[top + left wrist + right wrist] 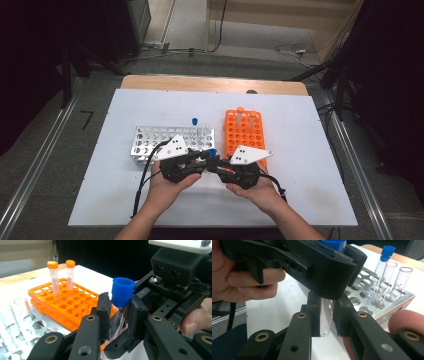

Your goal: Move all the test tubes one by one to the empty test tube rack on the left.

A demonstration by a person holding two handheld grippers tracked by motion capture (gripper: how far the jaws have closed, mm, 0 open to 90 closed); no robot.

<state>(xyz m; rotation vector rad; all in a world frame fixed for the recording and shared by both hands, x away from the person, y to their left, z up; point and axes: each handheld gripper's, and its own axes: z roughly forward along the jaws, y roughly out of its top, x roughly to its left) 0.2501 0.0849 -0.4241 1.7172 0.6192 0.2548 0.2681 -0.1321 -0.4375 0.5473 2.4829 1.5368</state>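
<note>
Lower centre of the high view: two forearms come in from the bottom edge, hands close together over the white table (310,150). The left gripper (204,159) and right gripper (214,163) meet nose to nose, both on one blue-capped tube (212,152).

Left gripper view, centre frame: its jaws pinch the clear tube (117,320) just under the blue cap (122,291), pads pressing the wall.

Right gripper view: its jaws are clamped on the lower part of the same tube (325,317), the rounded bottom showing just under the pads; the left gripper's body crosses the top of the frame. The tube looks empty, though the glare makes that unsure.

Beyond, mid-frame in the high view: metal rack (150,142) at left with a blue-capped tube (194,121) standing in it; orange rack (245,131) at right, two orange-capped tubes (53,277) at its far end.
</note>
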